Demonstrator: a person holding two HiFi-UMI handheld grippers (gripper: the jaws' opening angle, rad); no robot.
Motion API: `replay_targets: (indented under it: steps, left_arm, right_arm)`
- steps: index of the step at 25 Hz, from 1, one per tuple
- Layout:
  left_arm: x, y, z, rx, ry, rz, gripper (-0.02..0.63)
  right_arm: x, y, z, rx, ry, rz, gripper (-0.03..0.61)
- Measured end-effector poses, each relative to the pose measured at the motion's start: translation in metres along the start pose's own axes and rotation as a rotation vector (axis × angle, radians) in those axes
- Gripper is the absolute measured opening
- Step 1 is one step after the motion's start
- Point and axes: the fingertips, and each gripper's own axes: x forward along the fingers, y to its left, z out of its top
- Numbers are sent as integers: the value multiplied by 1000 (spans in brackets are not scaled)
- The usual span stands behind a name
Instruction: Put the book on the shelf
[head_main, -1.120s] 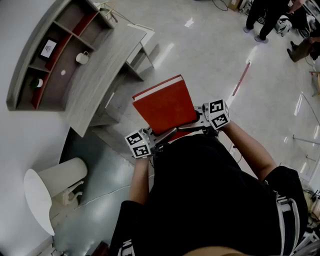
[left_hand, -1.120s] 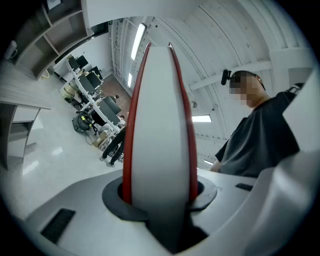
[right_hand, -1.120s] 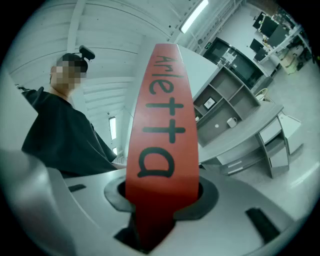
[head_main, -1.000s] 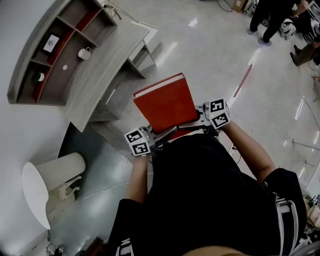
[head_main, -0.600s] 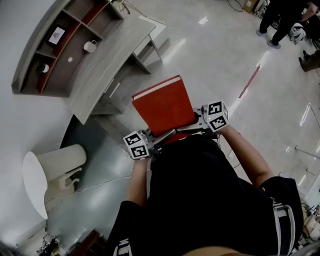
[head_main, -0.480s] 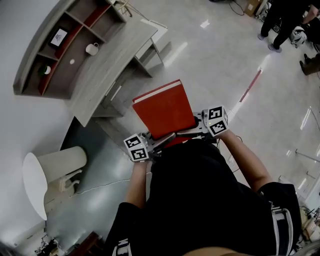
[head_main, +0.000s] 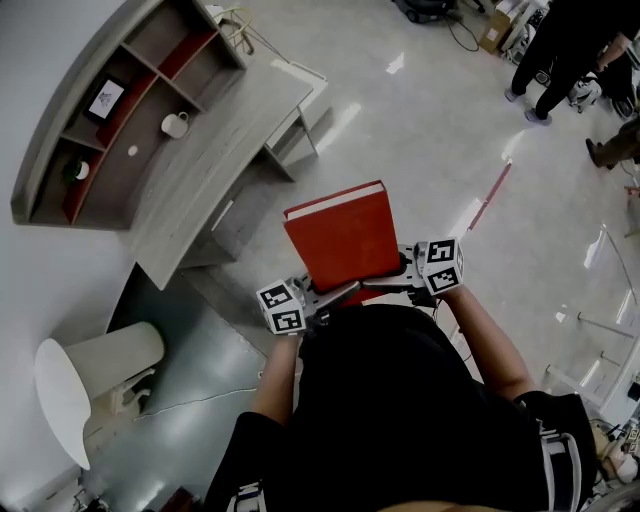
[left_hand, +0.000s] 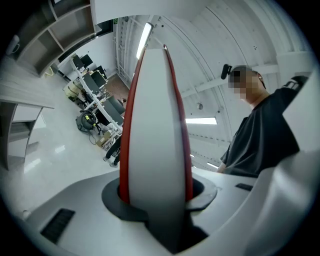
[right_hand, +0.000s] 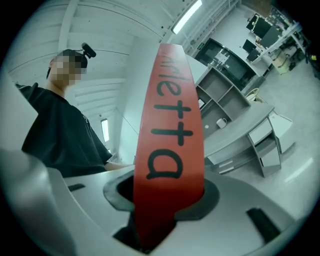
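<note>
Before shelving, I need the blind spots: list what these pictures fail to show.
Right gripper view: spine title of the red hardcover book, far letters foreshortened beyond reading.
Head view: small framed picture in the grey wooden shelf unit, too small to make out.
Left gripper view: that shelf unit, cut off by the upper-left edge.

Bare floor (head_main: 420, 130) lies open between the book (head_main: 345, 235) and the bench (head_main: 215, 150), whose front top is bare. In the shelf (head_main: 60, 110), a framed picture (head_main: 105, 98), a mug (head_main: 175, 125) and a small pot (head_main: 76, 171) take up compartments; the far ones stand open. A white chair (head_main: 90, 370) stands well apart at the left
</note>
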Motion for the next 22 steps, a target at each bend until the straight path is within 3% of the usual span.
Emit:
replay_targets:
  steps: [9,16,22]
  left_arm:
    - [-15,77,88,26,-25,19,160]
    - [-48,142,156,31,-22,84,160]
    - [-79,183,207,56,-43,114,160]
  right_arm:
    - [31,-79,81,-3,62,-24,172]
    - [77,-147,140,6,131,-77,204]
    - [117,-189,185,-18,153,-67,207]
